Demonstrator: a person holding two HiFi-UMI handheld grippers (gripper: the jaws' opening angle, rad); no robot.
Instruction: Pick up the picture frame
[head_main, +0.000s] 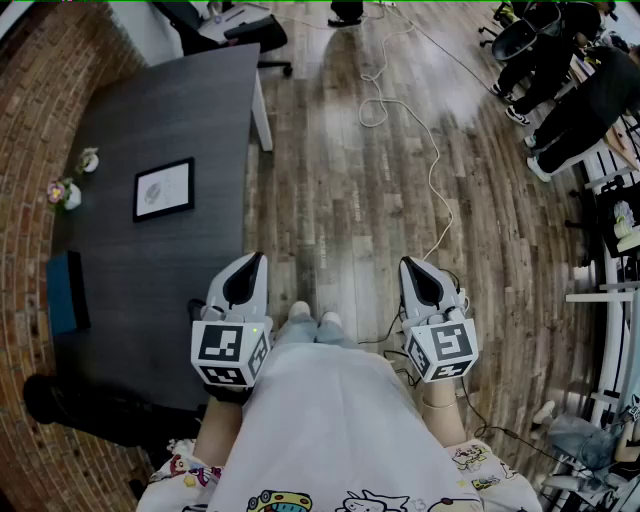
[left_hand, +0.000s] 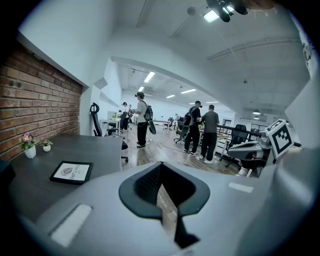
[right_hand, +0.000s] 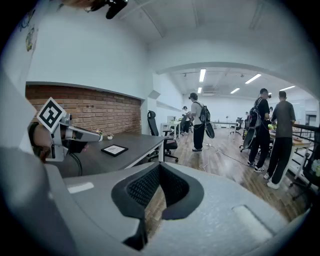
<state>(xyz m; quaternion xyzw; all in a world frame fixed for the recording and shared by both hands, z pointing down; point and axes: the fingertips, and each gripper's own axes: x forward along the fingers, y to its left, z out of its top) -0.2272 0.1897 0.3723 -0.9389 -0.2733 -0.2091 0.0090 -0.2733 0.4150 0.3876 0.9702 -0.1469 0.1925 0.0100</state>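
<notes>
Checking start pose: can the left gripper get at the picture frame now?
Likely yes: bare table lies between the left gripper and the flat picture frame, but it is some way off and the jaws are shut.

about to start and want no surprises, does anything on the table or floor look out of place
Nothing looks spilled or damaged. The black rectangular picture frame lies flat on the dark grey table. The one untidy thing is a thin white cable trailing in loops across the wooden plank floor.
</notes>
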